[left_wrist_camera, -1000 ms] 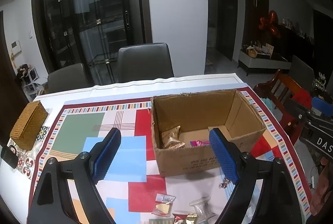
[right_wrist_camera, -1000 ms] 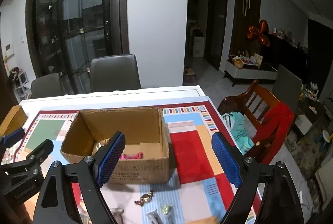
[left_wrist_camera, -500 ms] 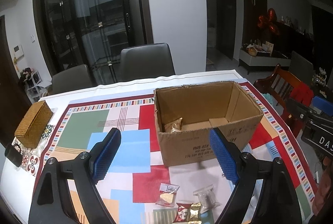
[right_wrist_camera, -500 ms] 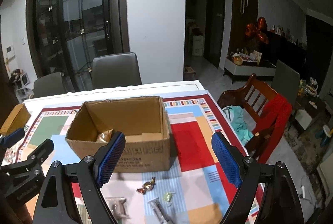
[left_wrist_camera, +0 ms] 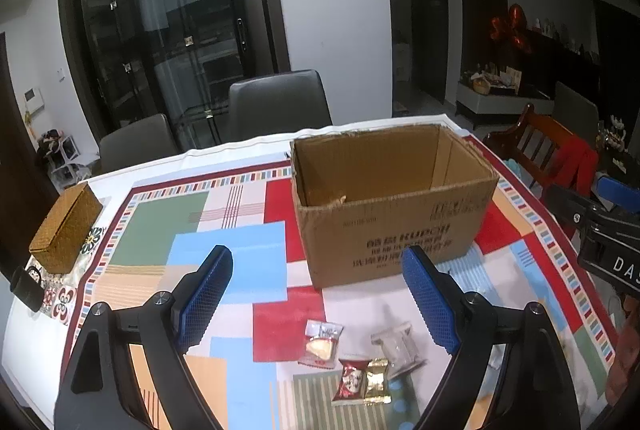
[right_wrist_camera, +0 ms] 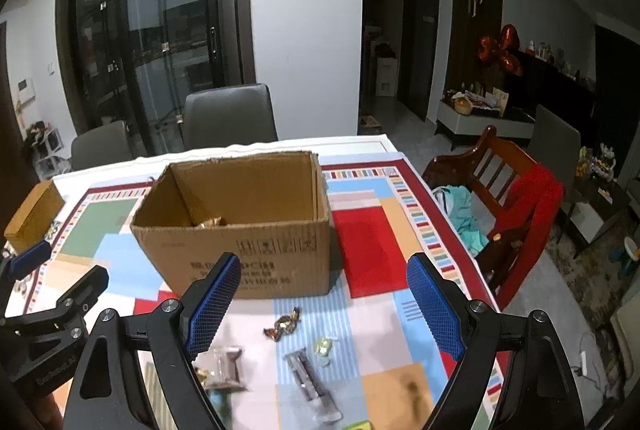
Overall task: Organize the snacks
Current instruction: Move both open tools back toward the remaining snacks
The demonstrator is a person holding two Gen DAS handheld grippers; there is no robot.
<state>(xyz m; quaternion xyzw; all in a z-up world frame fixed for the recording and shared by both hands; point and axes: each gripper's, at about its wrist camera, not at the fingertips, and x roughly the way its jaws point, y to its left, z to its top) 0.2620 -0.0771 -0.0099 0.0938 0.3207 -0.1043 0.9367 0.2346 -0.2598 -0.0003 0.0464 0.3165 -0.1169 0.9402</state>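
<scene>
An open cardboard box [left_wrist_camera: 394,226] [right_wrist_camera: 256,254] stands on the patchwork tablecloth; a gold wrapper [right_wrist_camera: 208,221] shows inside it. My left gripper [left_wrist_camera: 320,304] is open and empty, held above loose snacks in front of the box: a clear packet with a biscuit [left_wrist_camera: 321,344], a red and gold packet [left_wrist_camera: 362,382] and a clear wrapper [left_wrist_camera: 396,348]. My right gripper [right_wrist_camera: 324,304] is open and empty above a brown twisted candy [right_wrist_camera: 284,324], a small green candy [right_wrist_camera: 323,347], a long clear packet [right_wrist_camera: 310,384] and a brown packet [right_wrist_camera: 224,372].
A woven box [left_wrist_camera: 66,226] sits at the table's left edge. Grey chairs [left_wrist_camera: 278,102] stand behind the table. A wooden chair with a red cloth [right_wrist_camera: 520,214] stands to the right. The other gripper shows at the edge of each view.
Both grippers have pulled back and dropped lower, away from the box. More loose snacks in front of the box have come into view. Both stay open.
</scene>
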